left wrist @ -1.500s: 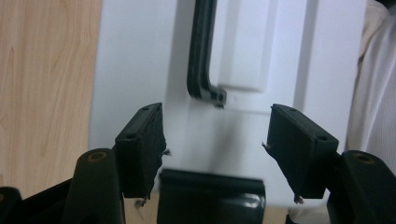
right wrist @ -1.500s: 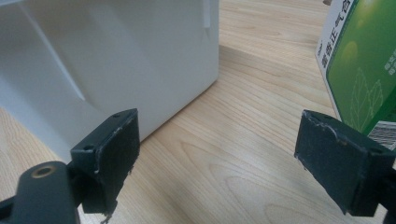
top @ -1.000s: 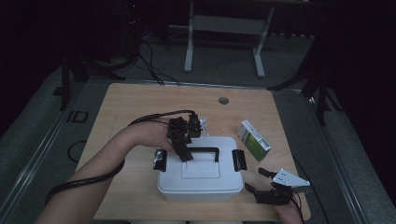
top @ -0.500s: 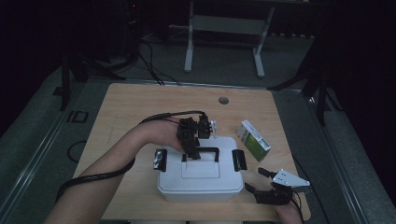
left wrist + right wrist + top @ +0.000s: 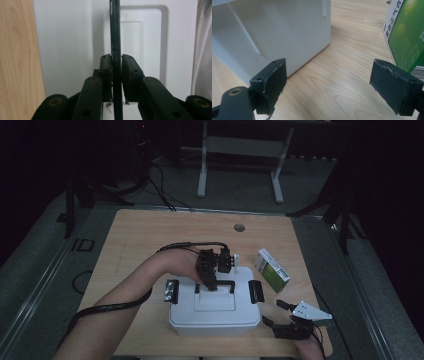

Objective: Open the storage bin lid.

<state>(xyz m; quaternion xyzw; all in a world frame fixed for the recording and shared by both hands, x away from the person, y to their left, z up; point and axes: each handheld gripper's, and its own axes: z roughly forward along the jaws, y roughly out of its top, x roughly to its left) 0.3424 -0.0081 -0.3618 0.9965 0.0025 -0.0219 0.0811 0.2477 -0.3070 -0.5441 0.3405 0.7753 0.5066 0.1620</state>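
Observation:
A white lidded box [image 5: 215, 312] stands at the front middle of the table, with a thin black handle [image 5: 222, 283] raised over its lid. My left gripper [image 5: 212, 285] reaches over the box from the left. Its jaws have just been closing, and in the left gripper view the two pads [image 5: 106, 65] press on the black handle [image 5: 114, 30] between them. My right gripper [image 5: 279, 314] rests open near the front right corner. In the right gripper view its jaws [image 5: 332, 75] stand wide apart over bare wood, with the box wall [image 5: 287, 30] to their left.
A green and white carton [image 5: 271, 270] lies right of the white box and shows close by in the right gripper view [image 5: 407, 35]. Black latches [image 5: 171, 291] [image 5: 256, 291] stick out at both ends of the lid. A small round grommet [image 5: 239, 227] sits near the table's far edge.
My left gripper has shifted right over the lid and its jaws have closed onto the black handle. The right gripper has not moved.

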